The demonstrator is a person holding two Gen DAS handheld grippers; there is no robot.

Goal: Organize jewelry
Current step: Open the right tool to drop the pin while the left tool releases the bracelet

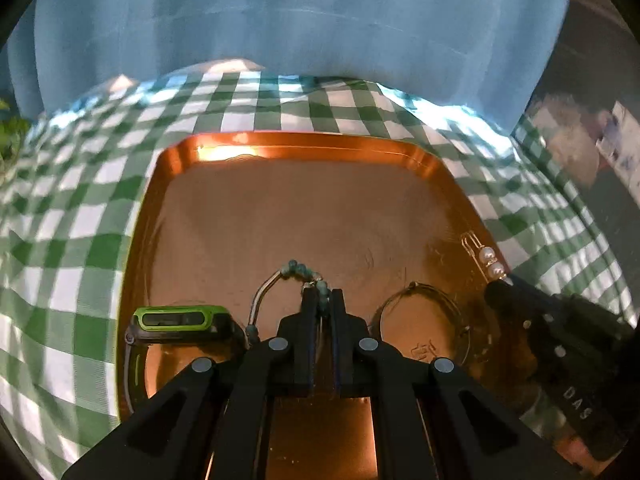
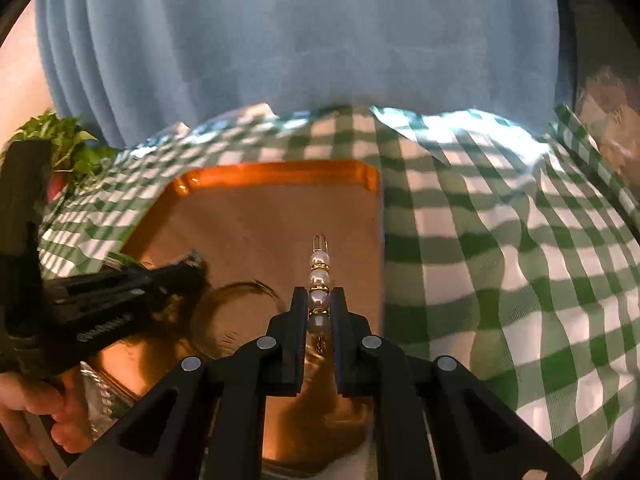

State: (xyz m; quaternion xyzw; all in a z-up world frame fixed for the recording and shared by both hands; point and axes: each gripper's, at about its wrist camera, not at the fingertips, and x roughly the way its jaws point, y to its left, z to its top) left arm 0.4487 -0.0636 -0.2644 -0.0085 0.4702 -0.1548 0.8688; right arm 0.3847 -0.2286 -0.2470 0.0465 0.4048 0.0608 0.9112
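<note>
A copper tray (image 1: 304,148) lies on the green checked cloth. My left gripper (image 1: 322,294) is shut on a silver bangle with teal beads (image 1: 298,269), held just over the tray floor. My right gripper (image 2: 319,294) is shut on a pearl hair clip (image 2: 319,268), over the tray's right side (image 2: 372,184); the clip also shows in the left wrist view (image 1: 490,258). A green and black watch (image 1: 176,320) lies at the tray's left edge. A thin wire hoop (image 1: 420,312) lies on the tray between the grippers, also in the right wrist view (image 2: 236,312).
A blue curtain (image 1: 304,20) hangs behind the table. A leafy plant (image 2: 68,148) stands at the far left. The checked cloth (image 2: 500,260) is wrinkled to the right of the tray. A clear bag with a chain (image 2: 100,392) lies near the hand holding the left gripper.
</note>
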